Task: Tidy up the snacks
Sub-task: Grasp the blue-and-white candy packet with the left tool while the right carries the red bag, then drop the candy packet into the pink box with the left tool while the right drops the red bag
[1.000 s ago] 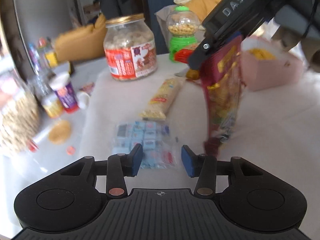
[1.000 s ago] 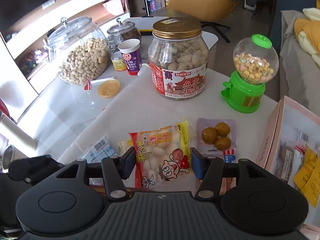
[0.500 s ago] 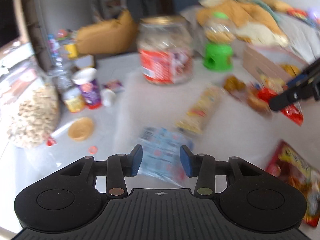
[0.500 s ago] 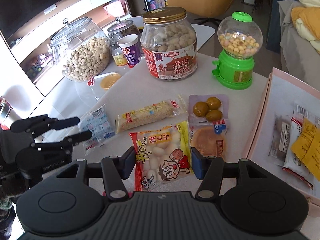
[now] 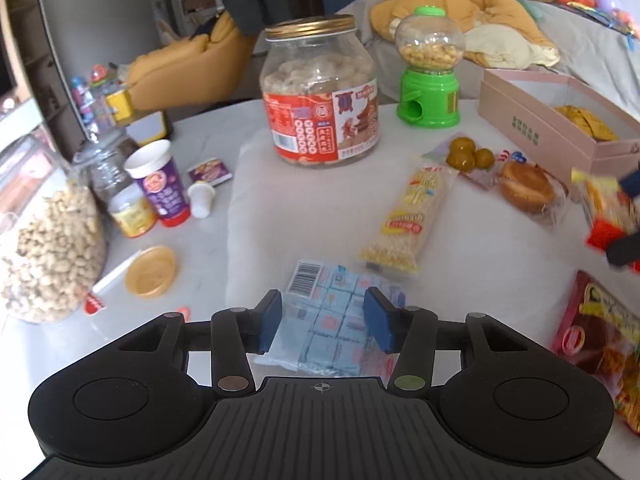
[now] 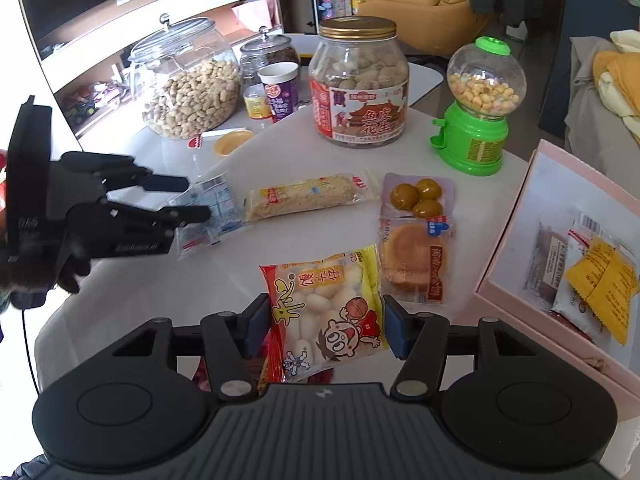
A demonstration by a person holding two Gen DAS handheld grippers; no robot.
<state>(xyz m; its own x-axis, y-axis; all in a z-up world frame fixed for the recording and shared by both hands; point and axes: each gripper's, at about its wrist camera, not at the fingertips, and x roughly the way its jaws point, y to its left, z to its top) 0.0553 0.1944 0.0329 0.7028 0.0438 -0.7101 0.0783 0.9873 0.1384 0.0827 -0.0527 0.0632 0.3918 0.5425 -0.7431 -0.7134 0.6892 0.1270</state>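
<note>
Two tools worked over a white table [image 6: 328, 232] strewn with snacks. The right tool [image 6: 325, 326] held a yellow bag of white puffs [image 6: 324, 312] between its blue pads, the bag standing up off the table and both pads against its edges. The left tool [image 5: 323, 318] hovered over a clear packet of small blue squares [image 5: 332, 320]; its jaws had just been opening, and the packet lay flat on the table below the gap, with the pads apart from it as far as the view showed. In the right wrist view that same left tool [image 6: 180, 200] reached in from the left edge, its fingers over the blue packet [image 6: 212, 208].

Beyond the blue packet lay a long yellow cracker bar [image 6: 304, 196], and beside that a pouch with three brown-green balls [image 6: 416, 196], touching a wrapped round cake [image 6: 412, 260] just in front of it. A red bag [image 5: 600, 340] lay at the right edge of the left wrist view. A pink box [image 6: 516, 240] stood open at the right, with several packets inside. Farther back stood a gold-lidded peanut jar [image 6: 360, 84], a green candy dispenser [image 6: 476, 120], a purple cup [image 6: 280, 92] and a big glass jar of peanuts [image 6: 188, 88].
</note>
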